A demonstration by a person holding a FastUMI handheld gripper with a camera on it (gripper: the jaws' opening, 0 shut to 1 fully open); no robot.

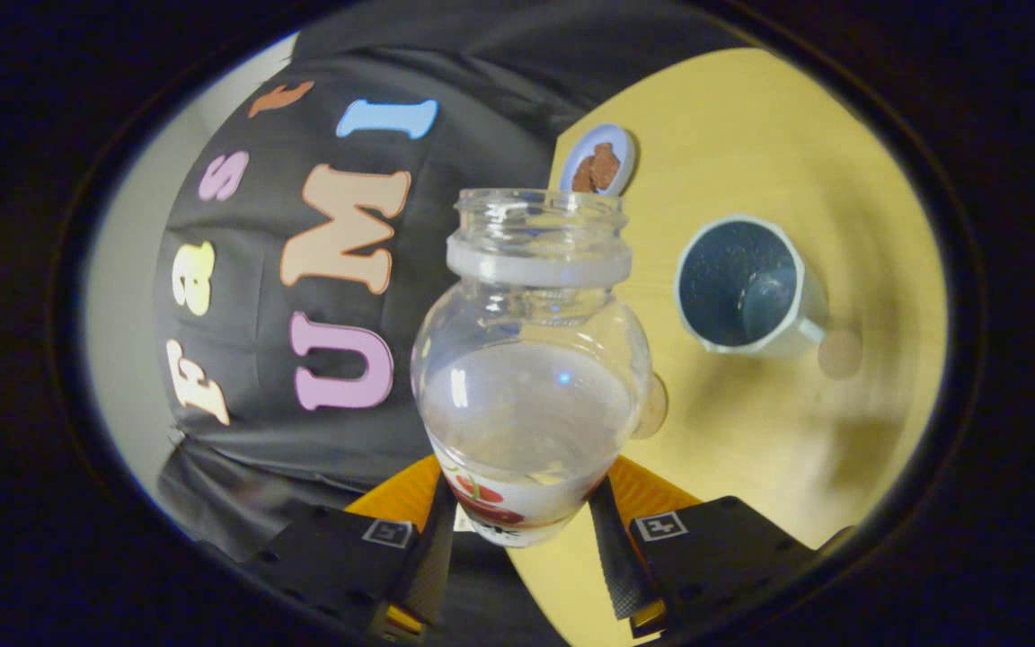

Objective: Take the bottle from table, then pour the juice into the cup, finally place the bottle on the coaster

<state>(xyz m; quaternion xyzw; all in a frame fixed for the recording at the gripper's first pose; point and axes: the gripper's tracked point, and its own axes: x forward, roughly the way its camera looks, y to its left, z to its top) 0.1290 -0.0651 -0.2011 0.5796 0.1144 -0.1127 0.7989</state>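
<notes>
A clear plastic bottle (531, 359) with an open mouth and a fruit label near its base sits between my two fingers, and my gripper (522, 530) is shut on its lower body. It is lifted above the yellow table (751, 135) and holds clear liquid. The whole view is rolled, so the table runs up the right side. A pale cup (747, 288) with a dark inside stands on the table to the right of the bottle's neck, apart from it. A round blue coaster (603, 162) with a brown picture lies beyond the bottle's mouth, near the table's edge.
The black cloth wall (302, 296) hangs left of the bottle, with a pale wall (122, 296) past it. Two small round marks lie on the table, one (839, 353) beside the cup and one (652, 406) beside the bottle.
</notes>
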